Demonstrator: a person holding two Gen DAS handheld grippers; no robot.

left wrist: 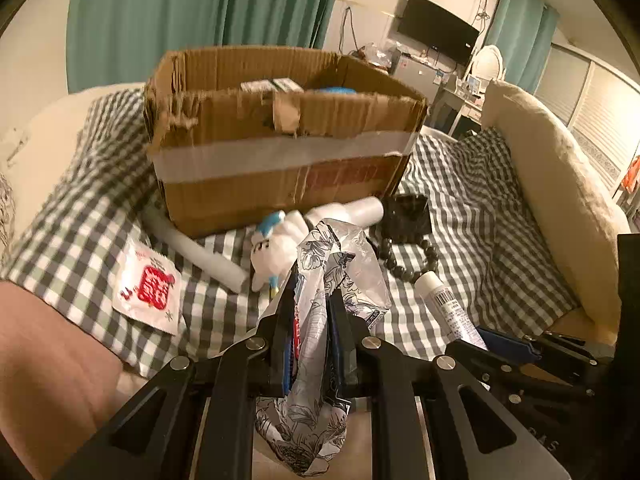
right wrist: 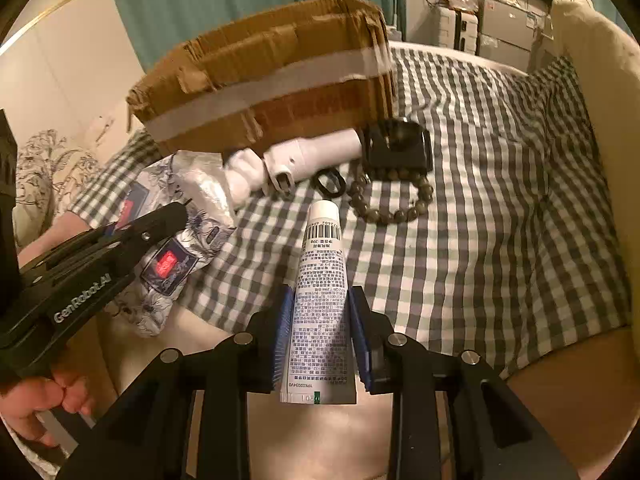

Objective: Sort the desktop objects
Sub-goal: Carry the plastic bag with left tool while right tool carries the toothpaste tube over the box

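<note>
On the checked bedspread (right wrist: 460, 240), our left gripper (left wrist: 312, 316) pinches a limp, crinkly floral packet (left wrist: 320, 264); our right gripper (right wrist: 320, 320) clamps a light, squashy tube (right wrist: 320, 300) mid-body, carton (left wrist: 280, 136) at twelve o'clock.

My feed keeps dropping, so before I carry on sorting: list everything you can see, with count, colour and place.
cardboard box: one, brown with a pale tape band, on the checked cloth, far side
checked cloth: one, grey-green and white, covering the surface
floral packet: one, white with dark print, held in the left hand-held gripper
white tube: one, white with a barcode, held in the right hand-held gripper
plush toy: one, white and blue, in front of the box
bead bracelet: one, dark, right of the toy
black case: one, behind the bracelet
red-printed sachet: one, white, left side
left hand-held gripper: shut on the packet
right hand-held gripper: shut on the tube
</note>
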